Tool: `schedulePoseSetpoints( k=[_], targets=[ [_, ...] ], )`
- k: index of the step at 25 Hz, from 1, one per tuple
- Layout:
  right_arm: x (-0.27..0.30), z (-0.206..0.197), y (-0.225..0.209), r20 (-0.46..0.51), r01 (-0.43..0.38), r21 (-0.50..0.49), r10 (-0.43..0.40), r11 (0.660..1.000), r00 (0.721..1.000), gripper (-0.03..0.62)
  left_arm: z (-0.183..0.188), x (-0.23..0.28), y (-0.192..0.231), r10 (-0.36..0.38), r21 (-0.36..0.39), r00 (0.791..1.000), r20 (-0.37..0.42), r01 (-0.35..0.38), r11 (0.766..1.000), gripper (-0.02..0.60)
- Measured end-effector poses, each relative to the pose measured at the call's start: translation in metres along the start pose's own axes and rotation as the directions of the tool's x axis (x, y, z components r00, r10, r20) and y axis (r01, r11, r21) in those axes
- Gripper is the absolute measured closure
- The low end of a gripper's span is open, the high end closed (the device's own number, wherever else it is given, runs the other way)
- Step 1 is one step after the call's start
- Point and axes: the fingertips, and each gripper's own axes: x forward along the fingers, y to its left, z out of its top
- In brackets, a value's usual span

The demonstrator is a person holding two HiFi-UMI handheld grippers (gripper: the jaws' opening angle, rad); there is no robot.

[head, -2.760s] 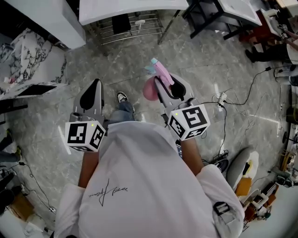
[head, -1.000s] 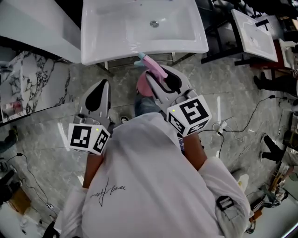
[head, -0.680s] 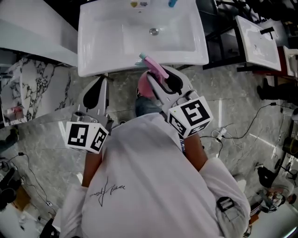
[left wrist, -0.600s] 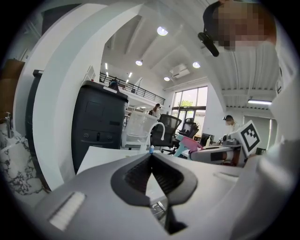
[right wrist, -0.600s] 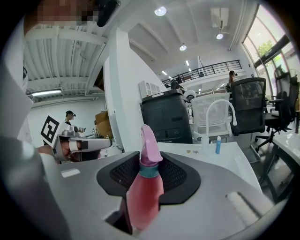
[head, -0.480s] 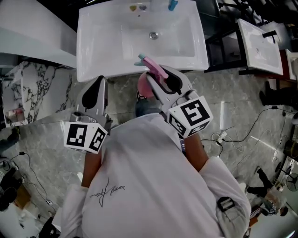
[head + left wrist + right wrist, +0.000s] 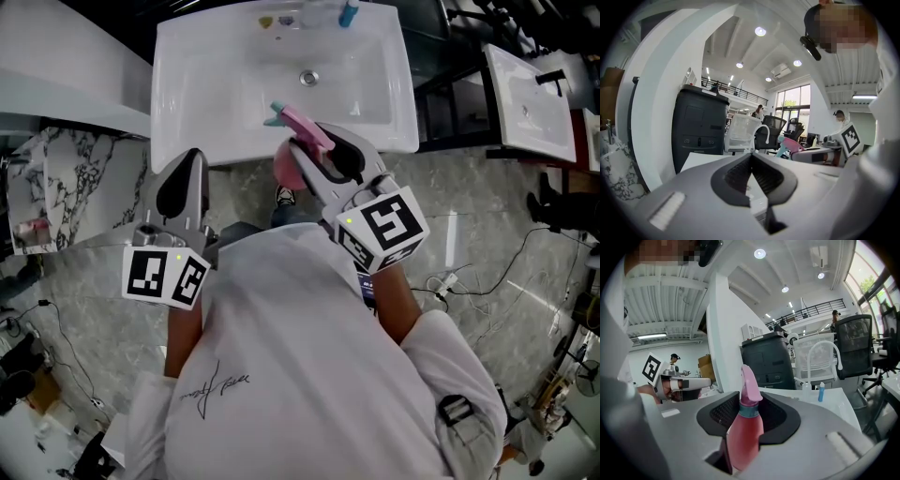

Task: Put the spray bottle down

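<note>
A pink spray bottle [image 7: 302, 125] with a teal nozzle stands upright between the jaws of my right gripper [image 7: 314, 150], which is shut on its body. In the head view it hangs over the front rim of a white sink basin [image 7: 216, 84]. The right gripper view shows the bottle [image 7: 745, 427] filling the gap of that gripper [image 7: 751, 397], trigger head on top. My left gripper [image 7: 190, 155] is shut with nothing in it, its tip just short of the basin's front left edge. In its own view the left gripper [image 7: 751, 155] has both pads meeting at the tip.
A drain [image 7: 308, 78] lies in the basin, and a small blue bottle [image 7: 348, 12] stands at its back rim beside a white tap [image 7: 825, 357]. A second basin [image 7: 530, 103] is at the right. A marble slab [image 7: 56, 187] leans at the left. Cables [image 7: 487, 272] trail on the floor.
The basin has come into view and drawn nearer. Both grippers have moved forward to its front edge, and the bottle now hangs over the rim. The grip is unchanged.
</note>
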Motion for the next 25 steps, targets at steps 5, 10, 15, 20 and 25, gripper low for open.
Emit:
schedulePoseSetpoints(
  k=[5,10,15,20,25],
  targets=[
    [0.007,0.001,-0.004,-0.015,-0.005,-0.007,0.004,1.000,1.000,0.471,-0.002,-0.001,0.008,0.026,-0.026,1.000,0.008,-0.026,0.999,0.558],
    [0.019,0.003,-0.003,-0.036,-0.011,-0.028,0.010,1.000,0.999,0.471,-0.006,0.003,0.016,0.038,-0.062,0.999,0.018,-0.037,0.997,0.558],
    [0.033,0.012,-0.006,-0.026,0.004,-0.050,-0.005,0.999,1.000,0.471,-0.009,0.012,0.028,0.038,-0.086,0.999,0.026,-0.036,0.996,0.558],
    [0.045,0.026,-0.016,-0.006,0.014,-0.057,-0.014,0.998,1.000,0.471,-0.005,0.022,0.041,0.038,-0.084,0.999,0.024,-0.036,0.996,0.558],
    [0.063,0.028,-0.019,-0.005,0.018,-0.061,-0.018,0.998,1.000,0.471,0.000,0.027,0.057,0.041,-0.086,0.999,0.032,-0.038,0.996,0.558]
  ],
)
